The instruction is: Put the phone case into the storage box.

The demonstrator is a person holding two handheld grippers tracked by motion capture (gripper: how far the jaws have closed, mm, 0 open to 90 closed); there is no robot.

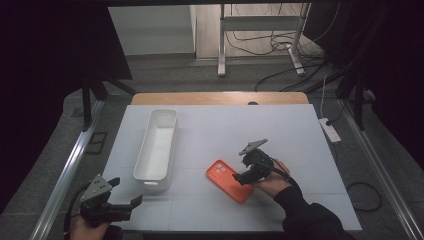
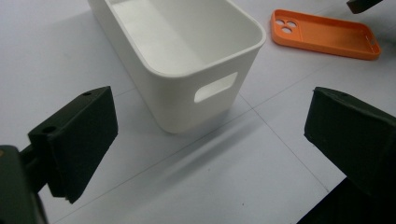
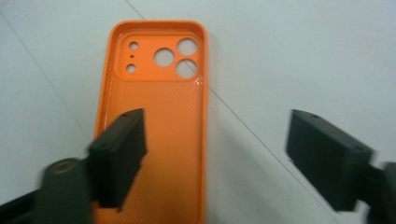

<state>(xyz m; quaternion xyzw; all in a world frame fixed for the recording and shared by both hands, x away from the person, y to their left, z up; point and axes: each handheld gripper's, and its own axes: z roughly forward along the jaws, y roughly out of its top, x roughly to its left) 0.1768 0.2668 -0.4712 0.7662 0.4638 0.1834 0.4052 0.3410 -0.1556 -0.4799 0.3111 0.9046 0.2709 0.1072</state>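
Now I am bringing my right gripper (image 3: 215,158) down with jaws spread over the orange phone case (image 3: 156,121), lying flat, open side up, beside the white bin (image 1: 156,145). I should straddle its long edge squarely before closing. My left gripper (image 1: 117,197) is waiting, jaws spread.

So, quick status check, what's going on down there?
Right gripper open, one jaw over the orange phone case. Case flat on table, inside up. Left gripper open, facing the white bin. Nothing in the way.
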